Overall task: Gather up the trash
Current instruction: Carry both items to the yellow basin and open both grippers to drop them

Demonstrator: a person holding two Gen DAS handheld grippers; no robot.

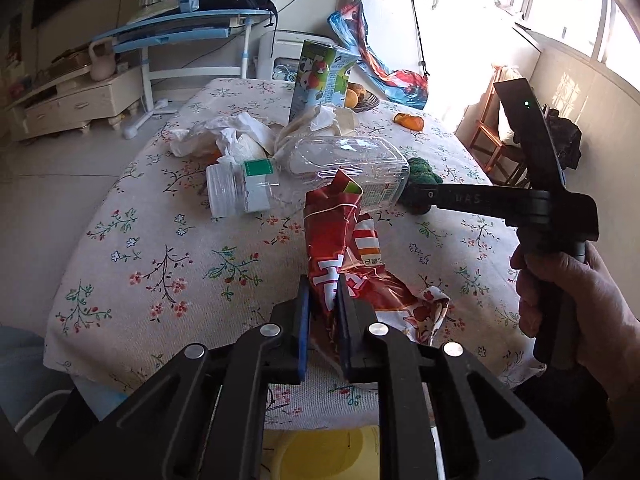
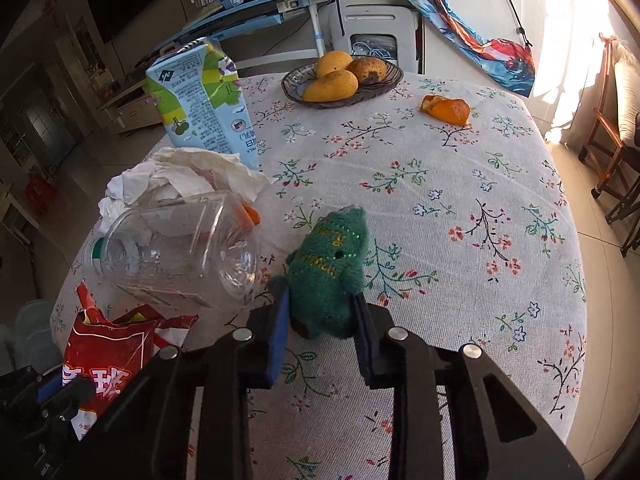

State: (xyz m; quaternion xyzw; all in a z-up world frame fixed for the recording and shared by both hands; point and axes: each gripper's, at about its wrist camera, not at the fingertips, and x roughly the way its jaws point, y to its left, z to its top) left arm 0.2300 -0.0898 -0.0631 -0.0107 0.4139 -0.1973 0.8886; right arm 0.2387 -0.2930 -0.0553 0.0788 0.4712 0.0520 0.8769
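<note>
Nearest to my left camera, the left gripper (image 1: 323, 312) is clamped on the crumpled red foil snack bag (image 1: 340, 256), with both blue pads pressed on its near end. Below it, at the near edge, I see a yellow round container (image 1: 320, 454); I judge it is the bin, but I cannot be sure.

The right gripper (image 2: 320, 316) has its fingers on the 2 sides of a small green plush toy (image 2: 330, 268). The pads seem to touch it, but I cannot tell if they really squeeze it.

I judge the task is at an early stage: only 1 piece of trash is in a grip, and nothing is clearly dropped yet. Left on the table: a clear plastic jar lying on its side (image 2: 180, 252), a heap of crumpled white tissues (image 2: 180, 180), a green and white milk carton standing upright (image 2: 204, 104) on the far left, and an orange peel (image 2: 446, 109) on the far right.

The surface is a table with a white floral tablecloth (image 2: 440, 208). At the far end stands a dark woven dish of 3 yellow mangoes (image 2: 340, 76); this is probably not trash. Behind are a blue desk with books (image 1: 176, 28), and on the right a wooden chair (image 1: 496, 136) in strong sunlight.
</note>
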